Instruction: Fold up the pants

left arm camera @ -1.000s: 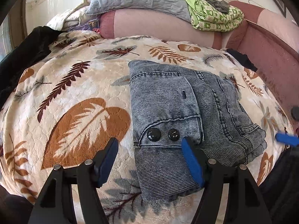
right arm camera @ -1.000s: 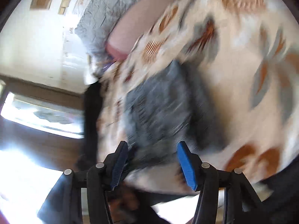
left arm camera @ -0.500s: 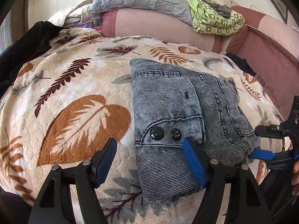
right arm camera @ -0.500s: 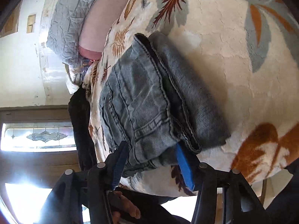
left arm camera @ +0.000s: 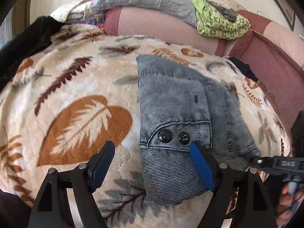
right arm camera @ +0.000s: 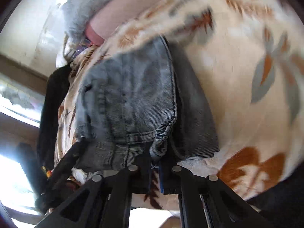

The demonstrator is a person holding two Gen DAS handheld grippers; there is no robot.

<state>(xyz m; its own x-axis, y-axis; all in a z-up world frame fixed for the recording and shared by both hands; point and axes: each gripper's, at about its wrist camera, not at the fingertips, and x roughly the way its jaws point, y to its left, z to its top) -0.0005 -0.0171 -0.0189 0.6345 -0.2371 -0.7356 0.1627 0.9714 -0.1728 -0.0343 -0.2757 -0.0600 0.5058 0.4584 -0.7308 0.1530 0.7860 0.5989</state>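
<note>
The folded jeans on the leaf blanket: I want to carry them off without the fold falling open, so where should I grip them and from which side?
Probably the near edge of the folded jeans, from the bed's front. All layers end together there, below the two black buttons. The right gripper has just closed on that edge's corner; the left gripper, open, could take the other.

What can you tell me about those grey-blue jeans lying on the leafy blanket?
The jeans are faded grey-blue ribbed denim, folded into a compact stack of layers. On top lies a flap with two black buttons and curved stitching. They rest flat on the plush leaf-print blanket. The right gripper is shut on a bunched corner at their near right edge. The left gripper stands open, one blue pad over the denim's near end, not pinching it.
</note>
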